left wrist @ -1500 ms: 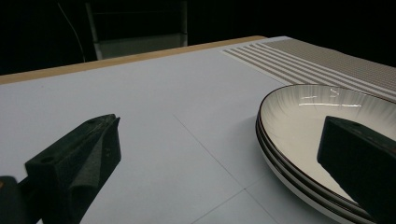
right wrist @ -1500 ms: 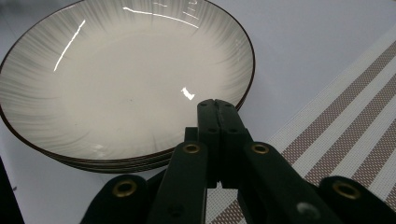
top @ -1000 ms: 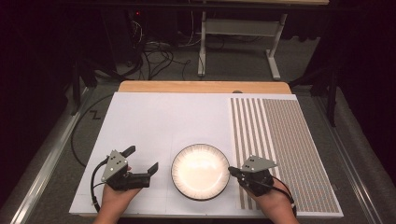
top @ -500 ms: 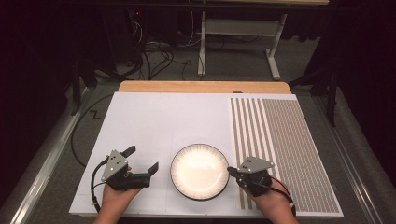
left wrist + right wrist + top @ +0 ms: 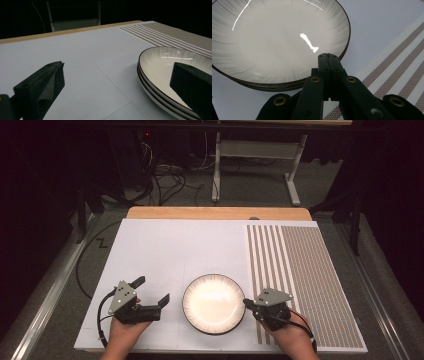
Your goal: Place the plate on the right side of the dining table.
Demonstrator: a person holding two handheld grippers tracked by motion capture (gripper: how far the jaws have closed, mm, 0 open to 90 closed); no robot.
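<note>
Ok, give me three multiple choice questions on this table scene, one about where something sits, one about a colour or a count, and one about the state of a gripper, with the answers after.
1. Where do the plates sit?
A. On the white part of the mat, between the two grippers
B. On the striped part of the mat
C. On the bare wooden strip at the far edge

2. What colour is the top plate's rim line?
A. Gold
B. Dark
C. Blue

3. How do the jaws of the left gripper and the right gripper stand?
A. Both spread wide
B. Left pressed together, right spread
C. Left spread apart, right pressed together

Answers:
1 A: the high view shows the stack on the white surface, left of the striped mat, a gripper at each side.
2 B: a thin dark line edges the pale plate.
3 C: the left gripper view shows a wide gap; the right gripper view shows jaws touching.
</note>
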